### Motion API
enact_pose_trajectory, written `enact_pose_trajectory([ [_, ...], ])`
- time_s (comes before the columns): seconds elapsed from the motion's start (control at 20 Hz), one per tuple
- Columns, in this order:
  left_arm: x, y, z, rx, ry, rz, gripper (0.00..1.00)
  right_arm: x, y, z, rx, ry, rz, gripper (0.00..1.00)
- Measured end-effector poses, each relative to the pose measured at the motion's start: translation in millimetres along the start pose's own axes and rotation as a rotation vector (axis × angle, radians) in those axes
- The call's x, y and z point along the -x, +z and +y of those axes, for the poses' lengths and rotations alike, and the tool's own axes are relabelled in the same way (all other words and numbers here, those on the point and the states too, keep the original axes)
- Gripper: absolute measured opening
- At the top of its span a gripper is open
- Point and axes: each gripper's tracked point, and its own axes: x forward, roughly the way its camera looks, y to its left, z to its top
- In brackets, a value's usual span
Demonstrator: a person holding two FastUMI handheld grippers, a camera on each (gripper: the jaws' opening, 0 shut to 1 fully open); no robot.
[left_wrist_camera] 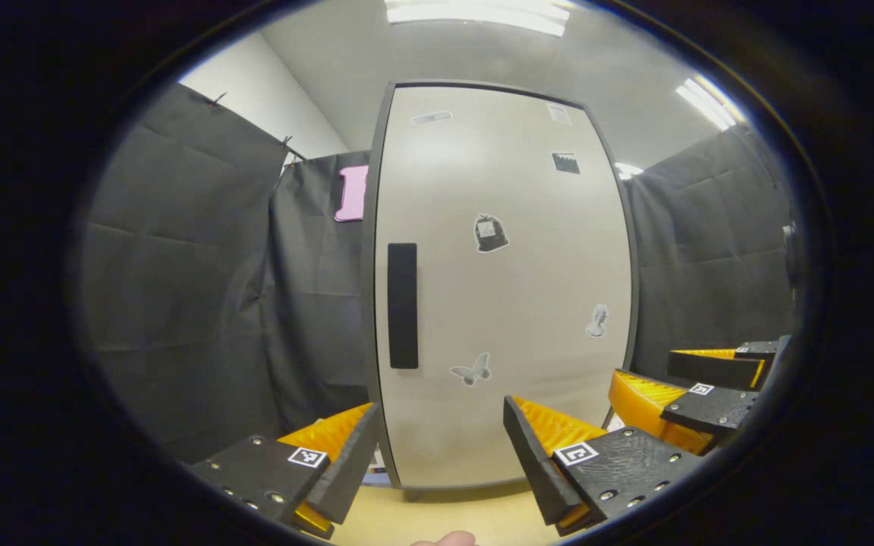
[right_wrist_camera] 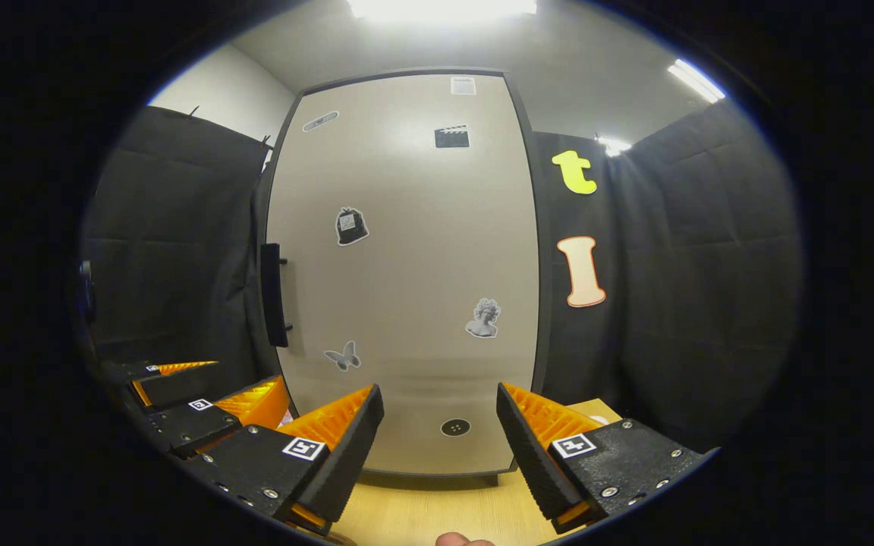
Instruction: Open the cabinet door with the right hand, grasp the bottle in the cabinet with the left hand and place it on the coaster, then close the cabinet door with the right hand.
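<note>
I cannot see the bottle or the coaster from where I sit: the cabinet door (left_wrist_camera: 501,288) is closed and hides whatever is inside, and the fisheye cuts the bench (left_wrist_camera: 444,516) down to a thin pale wood strip under the cabinet. The door is a pale panel in a dark frame, standing upright and facing both cameras, with several small stickers too small for me to make out in detail. Its dark vertical handle (left_wrist_camera: 402,305) sits near the door's left edge in the left gripper view; in the right gripper view the same handle (right_wrist_camera: 273,294) juts from that edge on two short posts. My left gripper (left_wrist_camera: 437,447) is spread wide, holds nothing and touches nothing, hanging short of the door's lower part. My right gripper (right_wrist_camera: 437,428) is likewise wide apart and empty, pointed at the bottom of the door, just right of the handle's line. In the left gripper view the right gripper (left_wrist_camera: 699,379) appears low at the right edge, partly cut off. A fingertip (right_wrist_camera: 463,540) peeks in at the bottom rim, mostly cropped.
</note>
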Motion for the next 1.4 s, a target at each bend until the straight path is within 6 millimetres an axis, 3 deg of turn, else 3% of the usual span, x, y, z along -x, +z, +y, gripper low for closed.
enact_pose_trajectory([
  [0.3, -3, -1, 2, 0.017, -0.004, 0.004, 0.92, -5, 1, 1, 0.004, 0.006, 0.0, 0.93],
  [0.35, -3, -1, 3, 0.01, -0.002, 0.005, 0.96, -5, 1, 0, 0.006, 0.003, 0.0, 0.93],
  [0.8, -4, 5, -1, -0.006, -0.015, -0.005, 0.92, -9, 7, 3, -0.007, 0.017, -0.012, 0.93],
  [1.05, 3, 7, 13, -0.005, 0.003, -0.012, 0.92, -13, 9, 8, -0.01, 0.026, -0.01, 0.93],
  [1.4, 25, 8, 49, -0.027, 0.037, -0.016, 0.92, -29, 31, 32, 0.015, 0.071, -0.053, 0.93],
])
